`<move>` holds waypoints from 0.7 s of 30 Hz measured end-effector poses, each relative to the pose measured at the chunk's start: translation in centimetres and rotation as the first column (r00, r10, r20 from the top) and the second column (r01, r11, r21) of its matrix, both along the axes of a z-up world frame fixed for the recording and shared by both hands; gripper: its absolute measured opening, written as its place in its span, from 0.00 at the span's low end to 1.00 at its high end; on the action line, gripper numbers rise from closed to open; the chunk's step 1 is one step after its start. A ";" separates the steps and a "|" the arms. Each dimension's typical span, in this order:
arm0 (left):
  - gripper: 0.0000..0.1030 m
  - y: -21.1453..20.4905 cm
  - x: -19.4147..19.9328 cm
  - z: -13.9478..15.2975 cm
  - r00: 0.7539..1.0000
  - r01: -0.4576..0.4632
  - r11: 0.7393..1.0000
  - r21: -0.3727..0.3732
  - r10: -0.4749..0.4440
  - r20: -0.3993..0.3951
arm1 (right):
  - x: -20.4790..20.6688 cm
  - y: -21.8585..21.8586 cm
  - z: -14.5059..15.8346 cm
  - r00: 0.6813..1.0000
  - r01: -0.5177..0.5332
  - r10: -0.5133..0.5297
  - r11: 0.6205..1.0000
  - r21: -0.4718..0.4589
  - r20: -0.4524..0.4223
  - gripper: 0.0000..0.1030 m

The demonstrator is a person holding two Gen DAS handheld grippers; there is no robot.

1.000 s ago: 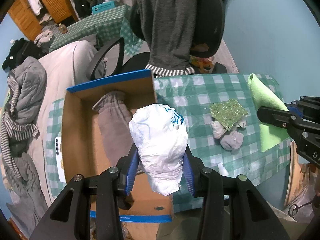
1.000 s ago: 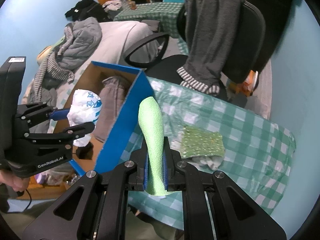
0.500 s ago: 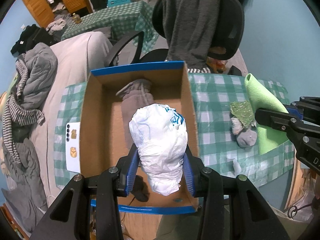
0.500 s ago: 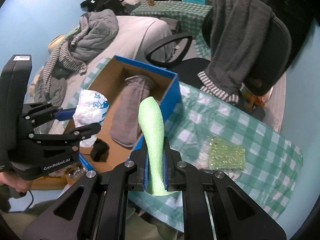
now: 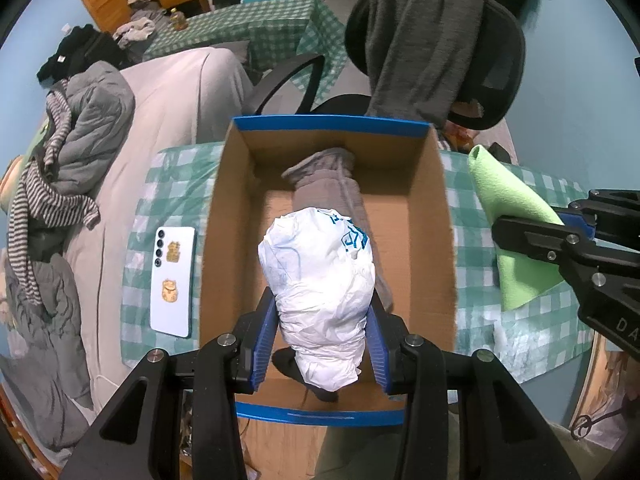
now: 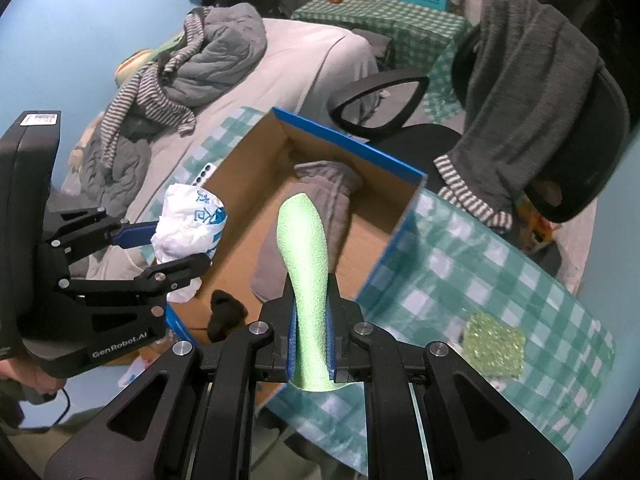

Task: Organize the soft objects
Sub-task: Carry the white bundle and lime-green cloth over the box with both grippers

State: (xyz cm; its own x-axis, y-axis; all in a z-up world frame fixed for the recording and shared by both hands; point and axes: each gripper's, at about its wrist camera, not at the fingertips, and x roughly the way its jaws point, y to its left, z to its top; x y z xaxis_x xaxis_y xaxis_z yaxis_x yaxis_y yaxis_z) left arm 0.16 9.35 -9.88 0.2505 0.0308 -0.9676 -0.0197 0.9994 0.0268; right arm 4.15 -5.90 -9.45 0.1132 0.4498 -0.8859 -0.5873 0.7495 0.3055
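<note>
My left gripper point(image 5: 322, 344) is shut on a crumpled white plastic bag point(image 5: 320, 280) with blue print and holds it above the open cardboard box point(image 5: 436, 216) with blue rims. A grey mitten point(image 5: 332, 188) and a small dark item point(image 6: 226, 312) lie inside the box. My right gripper point(image 6: 310, 348) is shut on a folded light green cloth point(image 6: 304, 260) and holds it over the box's near right edge. The bag also shows in the right wrist view point(image 6: 188, 228), and the green cloth shows in the left wrist view point(image 5: 516, 224).
The box stands on a green checked tablecloth point(image 6: 480, 280). A green glittery sponge point(image 6: 494, 344) lies on it to the right. A white phone point(image 5: 173, 280) lies left of the box. A black office chair point(image 5: 472, 52) with a grey garment stands behind, a bed with clothes to the left.
Both grippers have moved left over the box with their loads. The bag has gone from the box's right wall to above its middle. The green cloth now hangs over the box's edge.
</note>
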 end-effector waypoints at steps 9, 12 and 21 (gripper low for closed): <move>0.41 3.2 0.5 -1.5 0.998 -0.059 0.998 -0.009 0.059 -0.023 | 0.8 4.0 -1.1 0.998 -0.041 0.041 0.999 0.004 -0.036 0.09; 0.41 3.8 0.6 -2.0 0.997 -0.071 0.997 -0.020 0.070 -0.036 | 1.0 5.0 -1.5 0.998 -0.052 0.052 0.999 0.007 -0.041 0.09; 0.41 4.8 1.2 -3.9 0.994 -0.086 0.994 -0.064 0.081 -0.080 | 1.7 7.1 -3.8 0.995 -0.061 0.058 0.998 -0.026 -0.084 0.10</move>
